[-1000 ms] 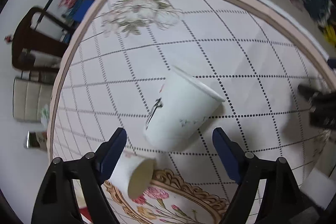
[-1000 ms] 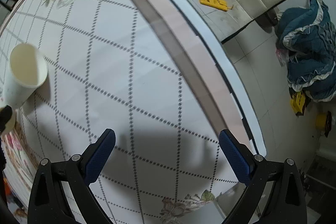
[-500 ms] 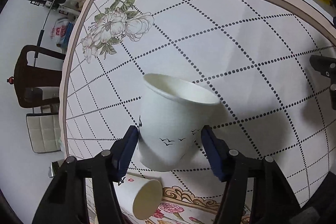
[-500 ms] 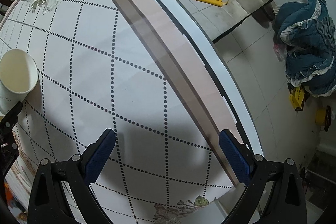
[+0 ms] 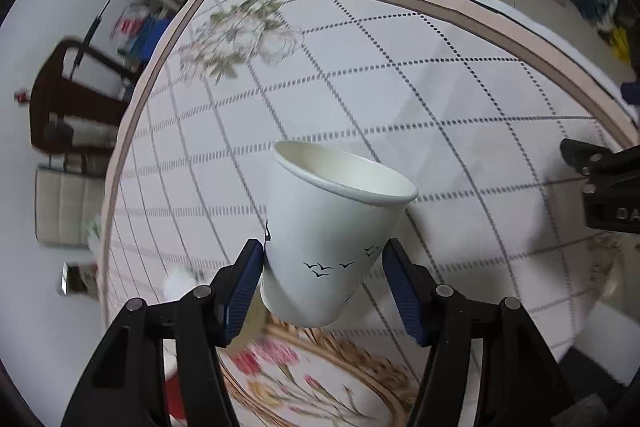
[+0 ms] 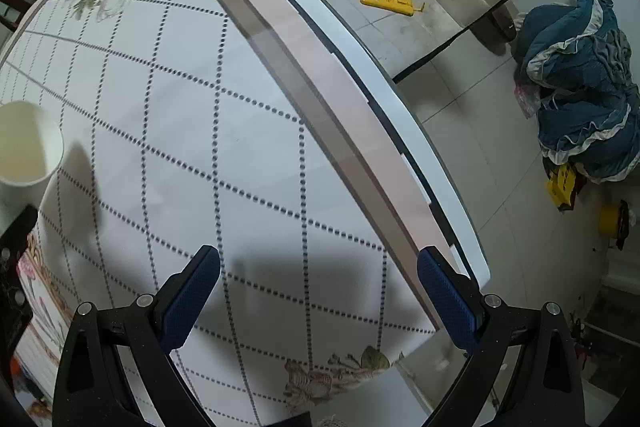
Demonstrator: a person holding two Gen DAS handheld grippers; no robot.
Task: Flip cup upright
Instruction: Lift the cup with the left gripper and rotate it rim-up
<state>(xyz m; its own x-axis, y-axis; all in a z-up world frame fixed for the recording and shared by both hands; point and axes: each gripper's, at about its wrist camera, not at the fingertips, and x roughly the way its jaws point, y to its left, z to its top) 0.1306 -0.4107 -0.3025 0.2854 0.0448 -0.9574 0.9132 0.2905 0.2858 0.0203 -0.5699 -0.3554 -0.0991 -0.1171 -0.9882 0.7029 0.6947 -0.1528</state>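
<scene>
**Cup gripped, tilting upright**

Left tongs (image 5: 322, 287) clamp the paper cup (image 5: 332, 239) low on its wall, mouth up, slightly tilted, above the worktop (image 5: 400, 99). Right tongs (image 6: 318, 291) spread wide, holding nothing. Next, I'd say: level it, set down, release.

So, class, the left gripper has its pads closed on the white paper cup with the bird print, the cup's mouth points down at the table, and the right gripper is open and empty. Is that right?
Not quite. The left wrist view shows the white paper cup with its mouth pointing up, slightly tilted, not down. The rest holds: the left gripper is closed on it, and the right gripper is open and empty.
</scene>
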